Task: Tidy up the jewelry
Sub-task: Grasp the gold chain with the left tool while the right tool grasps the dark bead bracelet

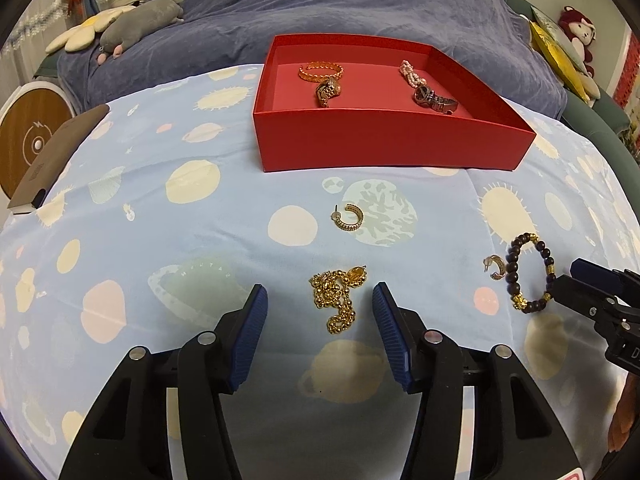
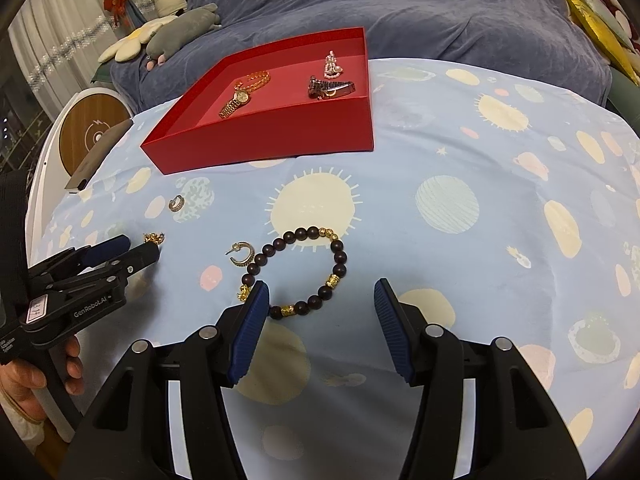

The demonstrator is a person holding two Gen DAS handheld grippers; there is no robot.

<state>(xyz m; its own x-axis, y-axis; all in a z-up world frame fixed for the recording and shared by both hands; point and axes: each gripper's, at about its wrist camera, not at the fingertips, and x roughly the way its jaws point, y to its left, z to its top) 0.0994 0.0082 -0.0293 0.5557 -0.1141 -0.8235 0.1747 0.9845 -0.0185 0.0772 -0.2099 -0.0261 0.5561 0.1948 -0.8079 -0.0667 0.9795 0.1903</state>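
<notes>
The left gripper (image 1: 320, 308) is spread wide with nothing between its pads but the gold chain (image 1: 338, 298), which lies bunched on the cloth (image 1: 160, 240) right in the gap, a little nearer the right pad; its heap runs near to far, roughly along the fingers, with the pendant at the far end. The right gripper (image 2: 320, 304) is also spread and empty. The bead bracelet (image 2: 298, 274) lies flat as an open loop just ahead of it but off to the left, so that its near arc touches or passes just behind the left pad (image 2: 252, 328) while the right pad faces bare cloth. One hoop earring (image 2: 241, 253) sits just left of the bracelet, and the other hoop (image 1: 347, 218) lies farther out, between the chain and the red box (image 1: 384, 140). Inside the box are a gold bangle (image 1: 321, 71), a gold watch (image 1: 328, 91), a pink bead piece (image 1: 411, 73) and a steel watch (image 1: 434, 99). In my judgement the chain is the better-placed pick: the left gripper need only drop and close, whereas the right one must shift left first to straddle the beads.
</notes>
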